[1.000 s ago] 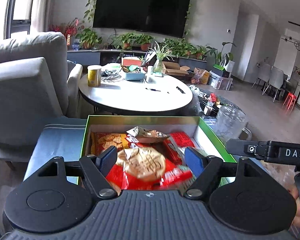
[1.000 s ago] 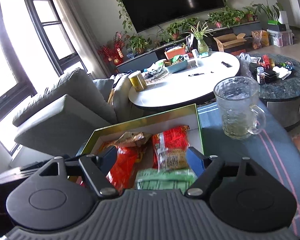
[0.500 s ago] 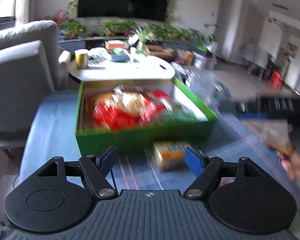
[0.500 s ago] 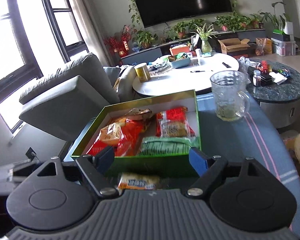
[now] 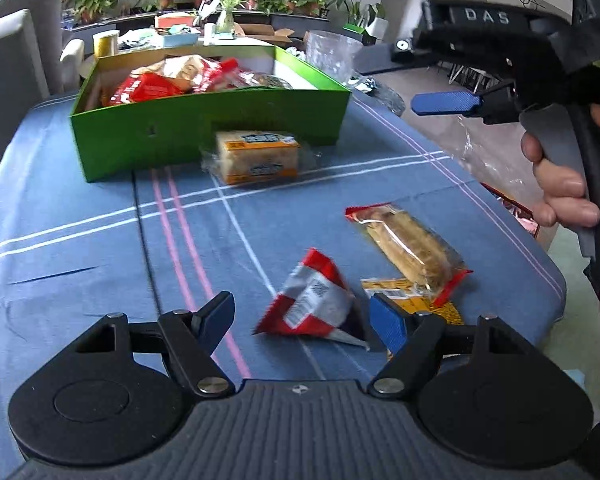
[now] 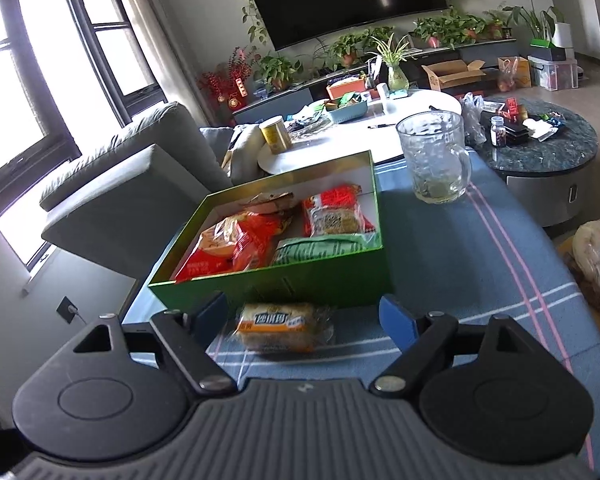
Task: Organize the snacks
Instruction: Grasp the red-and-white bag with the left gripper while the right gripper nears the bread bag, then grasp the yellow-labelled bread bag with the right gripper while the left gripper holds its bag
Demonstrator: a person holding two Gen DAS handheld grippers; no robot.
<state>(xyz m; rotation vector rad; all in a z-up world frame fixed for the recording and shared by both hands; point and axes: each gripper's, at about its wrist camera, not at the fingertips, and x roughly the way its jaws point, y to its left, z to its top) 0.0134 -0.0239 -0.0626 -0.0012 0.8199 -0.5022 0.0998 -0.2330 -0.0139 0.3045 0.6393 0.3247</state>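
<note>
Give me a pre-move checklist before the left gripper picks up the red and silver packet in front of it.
1. Left gripper open and empty: ok.
2. Red and silver packet lined up between its fingers: ok, though contact cannot be judged.
3. Packet free of neighbours: cannot tell; the long clear-wrapped snack and an orange packet lie close on its right.
4. Green box open to receive it: ok, already holding several packets.
5. Right gripper open, holding nothing: ok; the yellow packet lies beyond it.
6. Glass mug off the path: ok, beside the box.
</note>
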